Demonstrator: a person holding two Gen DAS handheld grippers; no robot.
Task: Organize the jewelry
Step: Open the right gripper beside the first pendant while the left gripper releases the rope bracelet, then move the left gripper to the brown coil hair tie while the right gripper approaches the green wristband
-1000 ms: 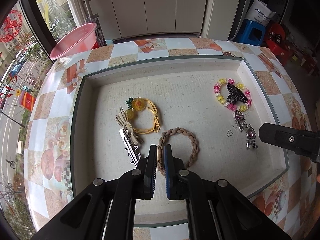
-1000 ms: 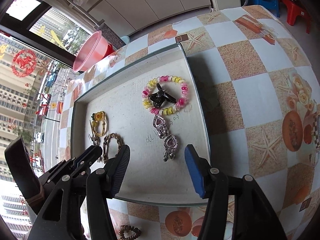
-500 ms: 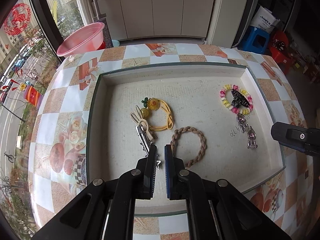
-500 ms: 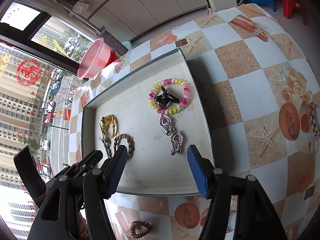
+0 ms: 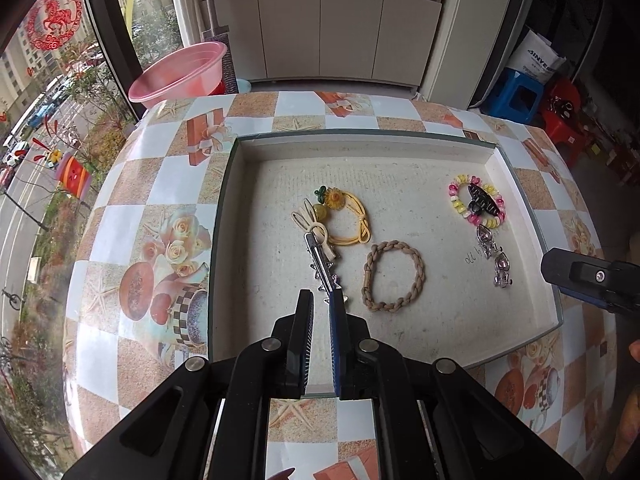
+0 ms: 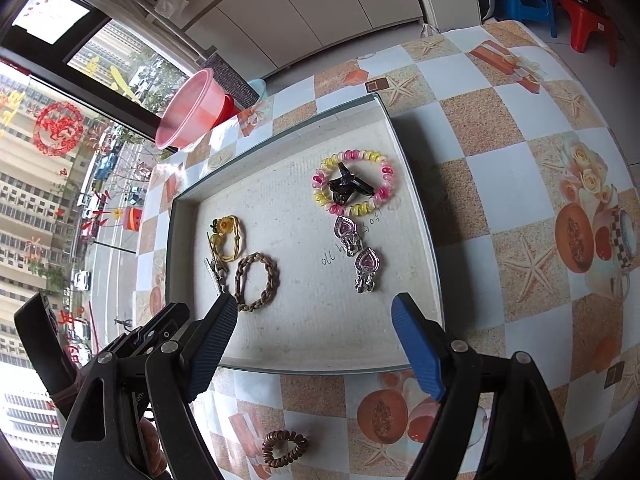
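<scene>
Inside the shallow tray (image 5: pixel 520 168) on the table (image 6: pixel 520 208) lie most pieces: yellow flower band (image 5: pixel 348 216), silver clip (image 5: pixel 322 264), braided bracelet (image 5: pixel 394 276), bead bracelet (image 6: pixel 354 184) with black claw clip (image 6: pixel 348 188), two heart earrings (image 6: pixel 356 252). Left tool (image 5: pixel 319 312) hangs over the tray, jaws pressed together on nothing. Right tool (image 6: pixel 314 328), jaws just opening, stands spread and empty. Remaining, by judgement: brown coil hair tie (image 6: pixel 284 448) (outside the tray, near edge).
</scene>
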